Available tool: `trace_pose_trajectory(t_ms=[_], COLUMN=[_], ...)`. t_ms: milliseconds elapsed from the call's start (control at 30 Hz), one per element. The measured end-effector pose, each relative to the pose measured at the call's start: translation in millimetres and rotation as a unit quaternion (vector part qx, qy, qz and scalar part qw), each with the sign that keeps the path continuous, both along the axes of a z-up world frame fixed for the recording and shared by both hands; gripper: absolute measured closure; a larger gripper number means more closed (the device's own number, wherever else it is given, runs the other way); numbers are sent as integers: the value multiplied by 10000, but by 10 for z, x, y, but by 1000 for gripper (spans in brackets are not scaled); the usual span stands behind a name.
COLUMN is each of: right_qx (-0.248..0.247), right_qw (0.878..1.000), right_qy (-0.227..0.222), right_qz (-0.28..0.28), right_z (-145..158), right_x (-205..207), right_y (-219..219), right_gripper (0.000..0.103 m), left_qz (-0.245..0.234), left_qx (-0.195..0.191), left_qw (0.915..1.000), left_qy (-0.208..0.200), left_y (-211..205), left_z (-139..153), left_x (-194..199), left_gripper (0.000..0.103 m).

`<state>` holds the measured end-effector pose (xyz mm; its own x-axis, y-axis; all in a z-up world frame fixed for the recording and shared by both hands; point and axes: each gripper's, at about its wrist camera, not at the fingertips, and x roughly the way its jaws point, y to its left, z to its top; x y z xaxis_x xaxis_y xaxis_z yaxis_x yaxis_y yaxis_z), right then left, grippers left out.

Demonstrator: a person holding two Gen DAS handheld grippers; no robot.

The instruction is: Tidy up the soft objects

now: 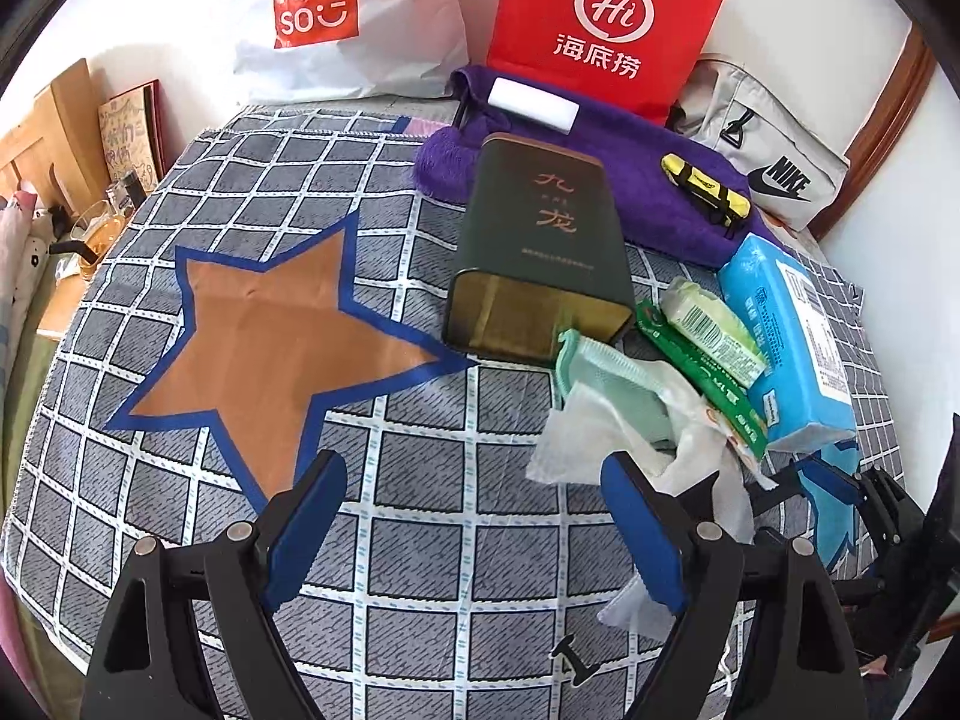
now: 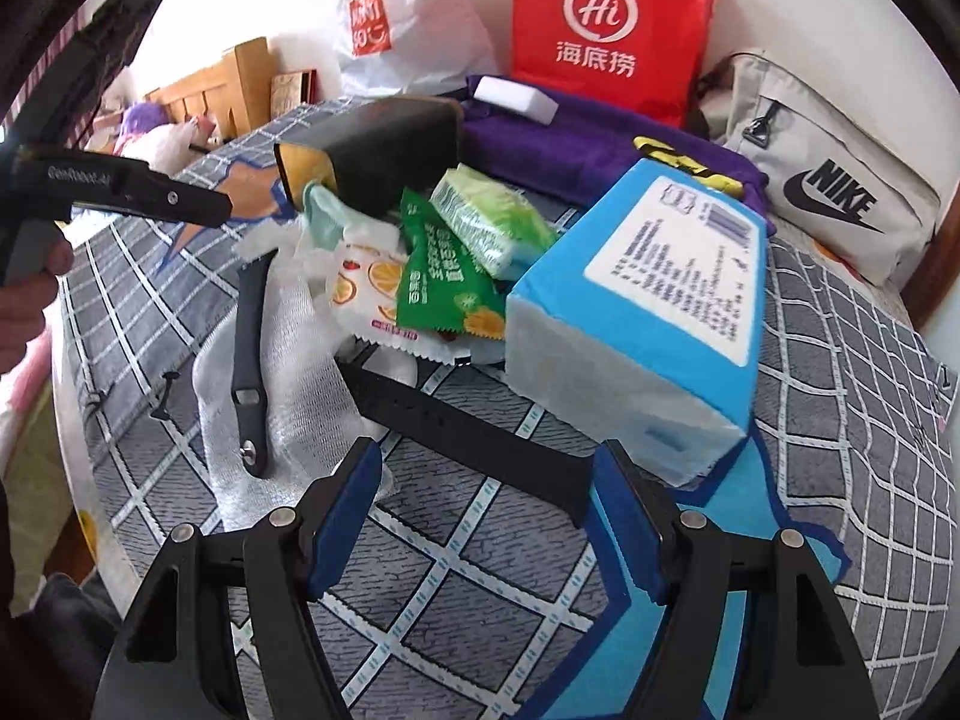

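Above bedspread (image 1: 420, 540), both tools gape.

Partly hidden things in the pile

The watch strap (image 2: 474, 438) runs under the tissue pack (image 2: 648, 312), its far end hidden. The snack packets (image 2: 444, 282) overlap; small print unreadable. The tin's (image 2: 384, 150) inside is dark.

A bed in a grey checked sheet (image 1: 420, 540) carries a dark tin (image 1: 540, 240) lying mid-bed, a purple towel (image 1: 648, 180) toward the far edge, and a blue tissue pack (image 1: 786, 330) near the right edge.
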<state>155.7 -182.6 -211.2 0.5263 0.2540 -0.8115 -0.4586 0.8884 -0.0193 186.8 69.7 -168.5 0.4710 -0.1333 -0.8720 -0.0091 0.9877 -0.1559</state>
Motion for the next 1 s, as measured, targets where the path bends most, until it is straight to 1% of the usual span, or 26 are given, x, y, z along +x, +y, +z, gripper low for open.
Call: trace_pose_trajectory(t_ms=[100, 200, 300, 333, 367, 400, 433, 467, 500, 533, 567, 600, 667, 767, 833, 867, 900, 1000], right_qx=[-200, -322, -331, -254, -56, 26, 14, -22, -46, -45, -32, -48, -33, -225, -350, -358, -369, -486], right_qw=[9998, 9993, 9992, 9993, 9994, 9993, 9993, 9993, 9991, 9990, 9990, 9989, 9987, 9988, 9980, 9976, 9974, 9960], right_qy=[-20, -125, -95, -31, 124, 183, 181, 200, 244, 282, 318, 353, 418, 231, 97, 33, -20, -11], right_qz=[83, 170, 219, 257, 329, 336, 325, 324, 336, 336, 328, 304, 295, 372, 513, 588, 623, 748], right_z=[-72, -79, -85, -83, -79, -67, -48, -35, -25, -10, -7, -9, 3, 41, 65, 77, 82, 49], right_x=[43, 53, 66, 76, 83, 84, 74, 63, 53, 43, 34, 25, 19, -22, -43, -44, -36, 9], right_y=[63, 118, 132, 120, 94, 76, 67, 61, 52, 35, 20, 8, -30, 4, 69, 105, 131, 226], right_gripper=[31, 31, 32, 37, 48, 58, 65, 78, 83, 85, 93, 97, 96, 94, 79, 65, 58, 58], left_qz=[-14, -14, -51, -67, -80, -98, -114, -126, -130, -121, -114, -106, -106, -111, -118, -114, -100, -49], left_qx=[26, -19, -81, -96, -103, -110, -126, -141, -156, -176, -194, -214, -252, -275, -272, -264, -266, -289], left_qw=[10000, 10000, 9999, 9999, 9999, 9998, 9998, 9998, 9997, 9997, 9997, 9996, 9996, 9995, 9995, 9995, 9996, 9995], left_qy=[31, 61, 94, 102, 110, 118, 119, 119, 118, 114, 117, 126, 115, 93, 84, 85, 85, 110], left_y=[30, 51, 51, 48, 43, 41, 43, 43, 48, 56, 61, 69, 86, 101, 110, 116, 128, 178], left_z=[-24, -51, -75, -81, -85, -88, -91, -91, -92, -93, -94, -94, -88, -80, -77, -77, -79, -92], left_x=[-4, -7, -10, -16, -21, -27, -34, -39, -45, -51, -55, -58, -74, -88, -93, -95, -96, -98], left_gripper=[17, 17, 17, 17, 17, 17, 17, 17, 17, 17, 17, 17, 17, 17, 17, 17, 17, 17])
